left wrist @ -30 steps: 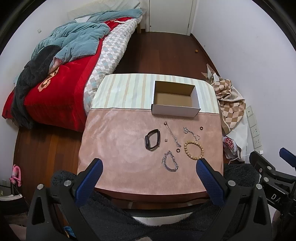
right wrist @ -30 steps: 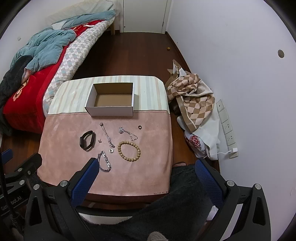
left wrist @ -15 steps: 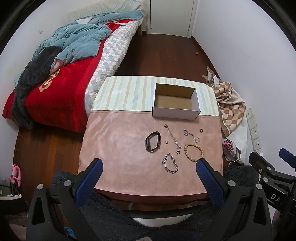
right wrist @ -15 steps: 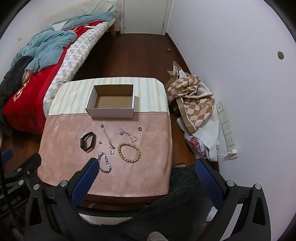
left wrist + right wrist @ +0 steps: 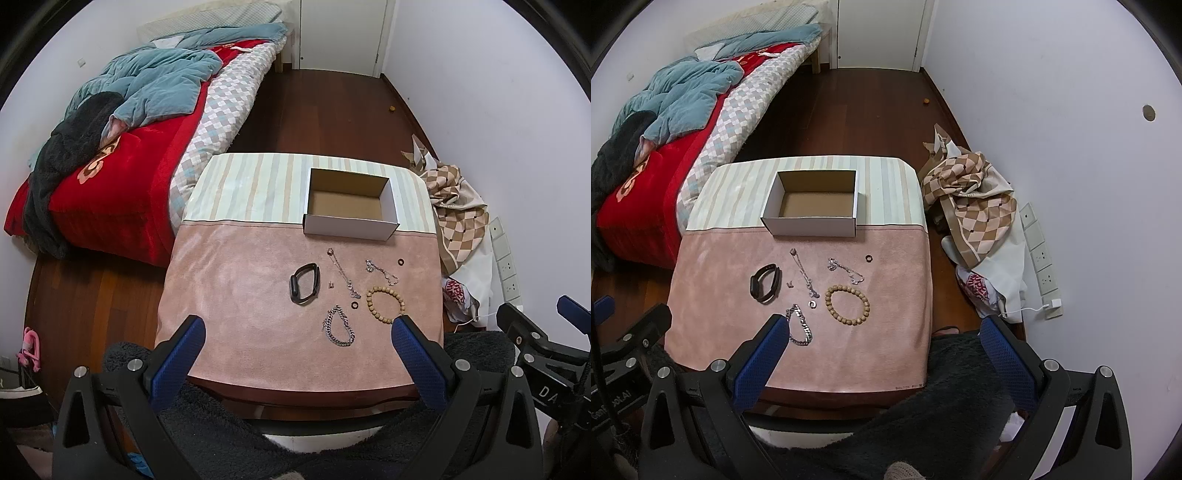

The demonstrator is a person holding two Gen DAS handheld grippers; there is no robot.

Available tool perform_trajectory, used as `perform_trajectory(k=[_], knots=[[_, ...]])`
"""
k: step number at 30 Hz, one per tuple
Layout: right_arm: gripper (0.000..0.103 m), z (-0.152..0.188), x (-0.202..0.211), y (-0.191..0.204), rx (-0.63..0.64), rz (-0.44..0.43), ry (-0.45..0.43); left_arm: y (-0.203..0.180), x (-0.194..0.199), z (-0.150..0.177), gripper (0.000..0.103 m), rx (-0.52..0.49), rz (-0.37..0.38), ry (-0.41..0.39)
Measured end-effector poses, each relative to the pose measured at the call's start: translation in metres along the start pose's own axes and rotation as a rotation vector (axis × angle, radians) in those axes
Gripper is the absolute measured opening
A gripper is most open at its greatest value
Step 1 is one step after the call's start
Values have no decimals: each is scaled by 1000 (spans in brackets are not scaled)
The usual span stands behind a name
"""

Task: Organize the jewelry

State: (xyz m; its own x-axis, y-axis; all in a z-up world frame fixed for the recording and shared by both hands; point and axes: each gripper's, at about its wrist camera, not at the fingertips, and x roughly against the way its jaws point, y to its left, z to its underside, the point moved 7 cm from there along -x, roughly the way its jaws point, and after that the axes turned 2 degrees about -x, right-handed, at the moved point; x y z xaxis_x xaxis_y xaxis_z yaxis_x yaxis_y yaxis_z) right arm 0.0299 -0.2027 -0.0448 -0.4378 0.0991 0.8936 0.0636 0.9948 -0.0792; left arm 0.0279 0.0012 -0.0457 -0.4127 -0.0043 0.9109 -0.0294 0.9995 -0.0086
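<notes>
eight or so pieces of jewelry lie loose on the pink mat point(image 5: 236, 280), none packed yet, so the task looks barely begun. they sit spread out w/ gaps between them, prob so each can be picked singly w/o snagging a neighbour.

nearest the viewer: silver curb chain bracelet point(image 5: 338, 329) and wooden bead bracelet point(image 5: 386, 305), w/ a small ring point(image 5: 354, 305) between them. further back: black fitness band point(image 5: 304, 283) at the left, a thin chain point(image 5: 343, 273) lying diagonally w/ a tiny charm point(image 5: 331, 284) just beside it, a second thin chain point(image 5: 382, 271) to its right, and a dark ring point(image 5: 400, 261) at the far right, apart from the rest.

the cardboard box point(image 5: 349, 225) stands behind the jewelry on the striped cloth point(image 5: 251, 192), its front wall at the seam w/ the pink mat. open top, no lid in view, brown floor bare: nothing in it. likely the place the pieces go, set close behind so each carry is short.

left gripper point(image 5: 297, 328) hangs over the near edge of the mat, fingers spread wide, holding nothing. right gripper point(image 5: 882, 330) likewise wide apart and empty; in its view its left finger overlaps the curb chain. both are well above the mat, not touching anything. judging by position, curb chain or bead bracelet is the easiest first grab; thin chains will be fiddly, lying flat on the soft nap.
</notes>
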Motion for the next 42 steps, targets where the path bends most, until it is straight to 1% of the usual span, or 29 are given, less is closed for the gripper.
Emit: perform_trajectory(k=[42], knots=[[103, 0, 5, 8, -5, 2, -20, 3, 0, 0, 103, 7, 7, -11]])
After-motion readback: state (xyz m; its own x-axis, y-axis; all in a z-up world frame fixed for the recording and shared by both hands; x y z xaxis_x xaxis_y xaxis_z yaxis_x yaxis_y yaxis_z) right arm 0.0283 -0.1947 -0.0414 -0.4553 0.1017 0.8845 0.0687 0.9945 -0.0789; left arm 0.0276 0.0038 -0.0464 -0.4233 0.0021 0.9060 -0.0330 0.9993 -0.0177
